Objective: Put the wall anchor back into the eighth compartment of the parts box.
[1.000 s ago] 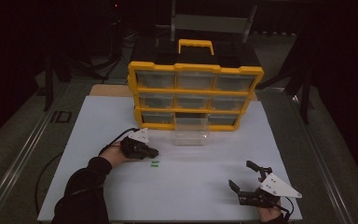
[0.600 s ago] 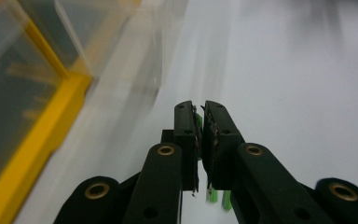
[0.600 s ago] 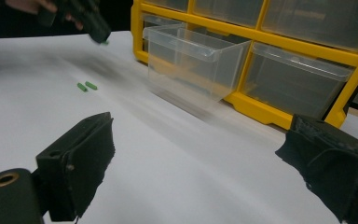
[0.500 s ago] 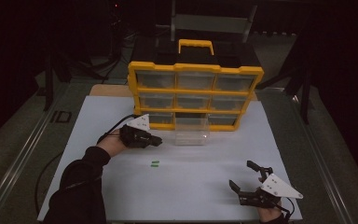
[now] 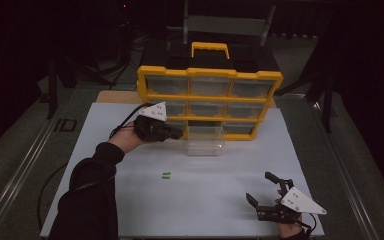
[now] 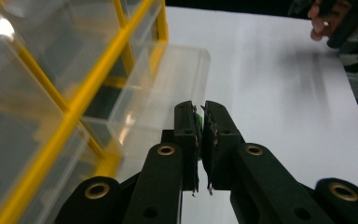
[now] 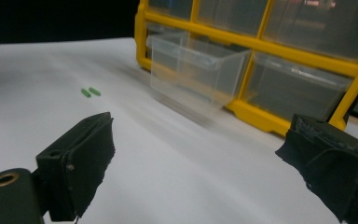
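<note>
While the left gripper [image 5: 177, 134] hangs beside the clear drawer [image 5: 205, 141], its jaws pinch a small green piece [image 6: 198, 122]

Pulled out of the yellow organizer [image 5: 210, 100], that drawer sits at its bottom row; two more green pieces [image 5: 166, 175] lie on the white surface [image 5: 210, 200], and the right gripper [image 5: 265, 197] rests near the front edge, jaws wide apart, holding nothing

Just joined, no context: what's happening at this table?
A person is sorting small green pieces into a yellow drawer organizer. The left hand-held gripper is shut on one green piece, raised beside the pulled-out clear drawer. Two green pieces lie on the white table. The right hand-held gripper rests open near the table's front edge.
</note>
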A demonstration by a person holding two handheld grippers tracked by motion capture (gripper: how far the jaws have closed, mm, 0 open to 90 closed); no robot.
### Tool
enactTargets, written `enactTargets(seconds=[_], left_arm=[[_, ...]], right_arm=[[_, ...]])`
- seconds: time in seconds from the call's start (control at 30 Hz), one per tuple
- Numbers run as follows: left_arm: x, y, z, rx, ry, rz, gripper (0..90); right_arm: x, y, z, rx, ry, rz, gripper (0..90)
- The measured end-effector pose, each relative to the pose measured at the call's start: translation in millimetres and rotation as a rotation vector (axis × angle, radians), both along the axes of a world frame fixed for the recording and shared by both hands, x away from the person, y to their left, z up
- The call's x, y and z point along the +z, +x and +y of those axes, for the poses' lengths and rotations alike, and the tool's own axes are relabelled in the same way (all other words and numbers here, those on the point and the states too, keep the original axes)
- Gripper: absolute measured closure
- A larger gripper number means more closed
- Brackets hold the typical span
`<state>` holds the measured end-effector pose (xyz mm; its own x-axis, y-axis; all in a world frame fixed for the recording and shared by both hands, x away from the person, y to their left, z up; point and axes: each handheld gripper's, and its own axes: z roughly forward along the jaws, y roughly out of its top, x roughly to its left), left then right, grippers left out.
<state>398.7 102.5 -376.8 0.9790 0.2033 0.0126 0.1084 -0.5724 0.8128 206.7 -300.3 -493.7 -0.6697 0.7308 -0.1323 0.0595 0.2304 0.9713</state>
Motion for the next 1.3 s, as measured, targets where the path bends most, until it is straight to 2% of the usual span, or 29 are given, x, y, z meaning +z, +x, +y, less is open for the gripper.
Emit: enactTargets(seconds=[0.07, 0.33, 0.37, 0.4, 0.47, 0.53, 0.73, 0.77, 0.8, 0.9, 0.97, 1.3], left_arm=[[3.9, 2.0, -3.8, -0.008, -0.012, 0.000, 83.5], [9.4, 10.8, -26.2, -0.025, -0.026, 0.011, 83.5], [8.3, 12.4, -30.2, -0.021, -0.017, 0.010, 83.5], [6.1, 14.0, -35.0, -0.015, -0.008, 0.033, 83.4], [4.1, 15.4, -38.8, -0.008, -0.001, 0.035, 83.4], [2.3, 17.8, -43.1, 0.004, 0.004, 0.059, 83.4], [-4.0, 22.6, -53.3, 0.043, 0.032, 0.076, 83.2], [-5.6, 24.1, -56.2, 0.067, 0.042, 0.095, 83.2], [-5.6, 24.1, -56.2, 0.067, 0.042, 0.095, 83.3], [-8.4, 25.7, -60.3, 0.087, 0.067, 0.108, 83.3], [-10.9, 27.4, -64.7, 0.109, 0.099, 0.122, 83.2], [-23.4, 30.9, -76.3, 0.123, 0.176, 0.122, 83.0]], right_arm=[[0.7, -0.5, -0.6, 0.009, -0.003, -0.023, 8.1], [1.2, -1.4, -0.4, 0.037, 0.015, -0.031, 8.0], [1.3, -1.5, -0.5, 0.034, 0.016, -0.032, 8.1], [1.2, -1.2, -0.9, 0.037, 0.018, -0.031, 8.1], [1.0, -1.1, -1.3, 0.039, 0.022, -0.026, 8.1], [0.6, -1.0, -1.3, 0.047, 0.024, -0.019, 8.1], [-0.6, -0.2, -1.1, 0.055, 0.021, -0.015, 8.1], [-0.6, -0.4, -1.4, 0.055, 0.022, -0.013, 8.1], [-0.6, -0.4, -1.4, 0.055, 0.022, -0.013, 8.1], [-0.6, -0.2, -1.7, 0.057, 0.022, -0.013, 8.1], [-0.7, -0.3, -1.6, 0.059, 0.023, -0.011, 8.1], [-1.4, 0.0, -1.4, 0.064, 0.019, -0.004, 8.1]])
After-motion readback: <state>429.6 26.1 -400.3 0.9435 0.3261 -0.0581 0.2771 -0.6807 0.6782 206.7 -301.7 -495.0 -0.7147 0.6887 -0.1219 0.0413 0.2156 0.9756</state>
